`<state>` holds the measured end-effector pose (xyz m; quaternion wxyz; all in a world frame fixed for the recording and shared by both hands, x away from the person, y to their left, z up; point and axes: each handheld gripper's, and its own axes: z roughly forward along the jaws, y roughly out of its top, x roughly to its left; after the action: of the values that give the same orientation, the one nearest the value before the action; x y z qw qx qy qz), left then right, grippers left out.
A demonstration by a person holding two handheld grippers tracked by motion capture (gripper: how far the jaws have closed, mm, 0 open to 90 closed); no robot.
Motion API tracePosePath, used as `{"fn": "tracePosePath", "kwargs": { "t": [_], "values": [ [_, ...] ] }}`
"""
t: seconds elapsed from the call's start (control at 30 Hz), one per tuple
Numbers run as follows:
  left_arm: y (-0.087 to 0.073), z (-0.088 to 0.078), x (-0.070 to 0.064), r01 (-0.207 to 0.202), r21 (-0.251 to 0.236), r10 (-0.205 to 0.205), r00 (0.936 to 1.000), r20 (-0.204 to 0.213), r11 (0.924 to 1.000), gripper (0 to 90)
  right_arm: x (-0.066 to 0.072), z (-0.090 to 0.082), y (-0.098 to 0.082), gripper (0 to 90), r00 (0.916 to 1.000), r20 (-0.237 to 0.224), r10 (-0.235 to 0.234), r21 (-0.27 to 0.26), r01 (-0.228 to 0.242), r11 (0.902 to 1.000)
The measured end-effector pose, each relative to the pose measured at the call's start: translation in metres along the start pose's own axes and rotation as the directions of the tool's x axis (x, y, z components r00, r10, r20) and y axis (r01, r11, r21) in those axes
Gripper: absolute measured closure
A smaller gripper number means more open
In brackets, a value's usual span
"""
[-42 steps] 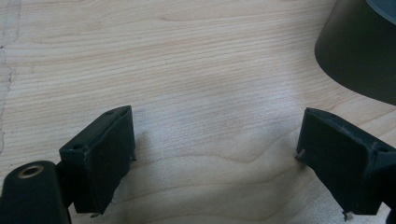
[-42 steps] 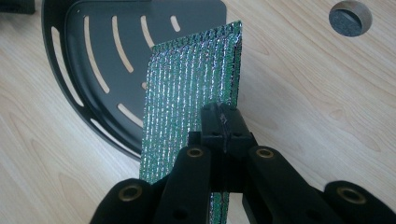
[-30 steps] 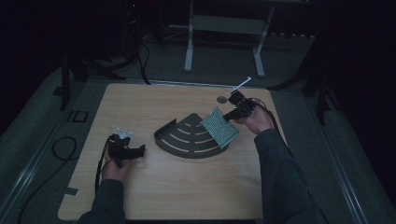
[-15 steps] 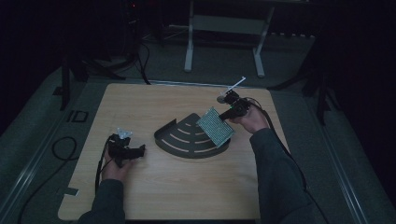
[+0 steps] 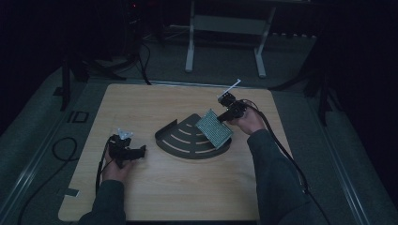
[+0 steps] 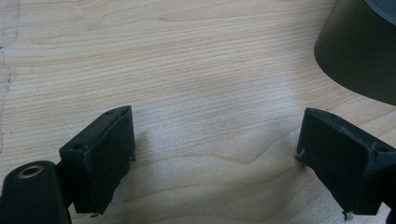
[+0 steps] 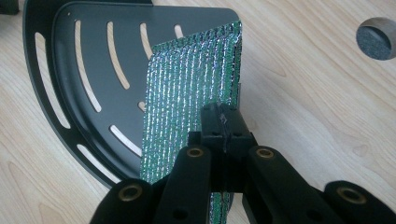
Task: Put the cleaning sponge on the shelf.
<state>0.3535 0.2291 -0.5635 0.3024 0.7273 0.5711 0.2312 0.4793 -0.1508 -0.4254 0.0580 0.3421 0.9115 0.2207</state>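
Right hand-held gripper [image 7: 223,125] clenched on green-silver foil pouch [image 7: 191,88], held on edge above black slotted corner tray [image 7: 70,88]; pouch's long axis runs away from jaws, lower end cut off. Left hand-held gripper [image 6: 215,154] released, empty, over worktop [image 6: 196,70]. Small grey round object [image 7: 376,38] hard to identify.

The high view is dim and grainy, its surroundings nearly black. Both gripper views are brightly, evenly lit, with soft shadows and slightly blurred near edges.
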Motion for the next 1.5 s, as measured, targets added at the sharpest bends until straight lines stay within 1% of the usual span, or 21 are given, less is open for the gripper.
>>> {"fn": "tracePosePath", "kwargs": {
  "t": [0.23, 0.4, 0.63, 0.87, 0.93, 1.07, 1.27, 1.37, 1.5],
  "values": [
    [0.0, 0.0, 0.0, -0.001, 0.0, 0.001, 1.0, 0.0, 1.0, 11.7, 0.006, 0.009, 0.0, 89.9, 0.9999, -0.001, -0.012, 0.009, 0.012, 0.9999],
    [0.0, 0.0, 0.0, -0.001, 0.0, 0.001, 1.0, 0.0, 1.0, 11.7, 0.009, 0.015, 0.0, 89.9, 0.9994, 0.014, -0.03, 0.028, 0.03, 0.9992],
    [0.0, 0.0, 0.0, 0.0, 0.0, 0.0, 1.0, 0.0, 1.0, 11.7, 0.011, 0.021, -0.001, 89.9, 0.9993, 0.014, -0.034, 0.044, 0.033, 0.9985],
    [0.0, 0.0, 0.0, 0.0, 0.0, 0.0, 1.0, 0.0, 1.0, 11.7, 0.011, 0.029, -0.004, 89.9, 0.9992, 0.017, -0.037, 0.061, 0.036, 0.9975],
    [0.0, 0.0, 0.0, 0.0, 0.0, 0.0, 1.0, 0.0, 1.0, 11.7, 0.011, 0.03, -0.004, 89.9, 0.9989, 0.025, -0.04, 0.065, 0.038, 0.9972],
    [0.0, 0.0, 0.0, 0.0, 0.0, 0.0, 1.0, 0.0, 1.0, 11.7, 0.011, 0.031, -0.004, 89.9, 0.999, 0.024, -0.038, 0.064, 0.037, 0.9973],
    [0.0, 0.0, 0.0, 0.0, 0.0, 0.0, 1.0, 0.0, 1.0, 11.7, 0.01, 0.035, -0.005, 89.9, 0.9981, 0.043, -0.044, 0.075, 0.04, 0.9964],
    [0.0, 0.0, 0.0, 0.0, 0.0, 0.0, 1.0, 0.0, 1.0, 11.7, 0.009, 0.037, -0.005, 89.8, 0.9982, 0.044, -0.042, 0.079, 0.038, 0.9961],
    [0.0, 0.0, 0.0, 0.0, 0.0, 0.0, 1.0, 0.0, 1.0, 11.7, 0.008, 0.04, -0.005, 89.8, 0.9975, 0.058, -0.039, 0.09, 0.033, 0.9954]
  ]
}}
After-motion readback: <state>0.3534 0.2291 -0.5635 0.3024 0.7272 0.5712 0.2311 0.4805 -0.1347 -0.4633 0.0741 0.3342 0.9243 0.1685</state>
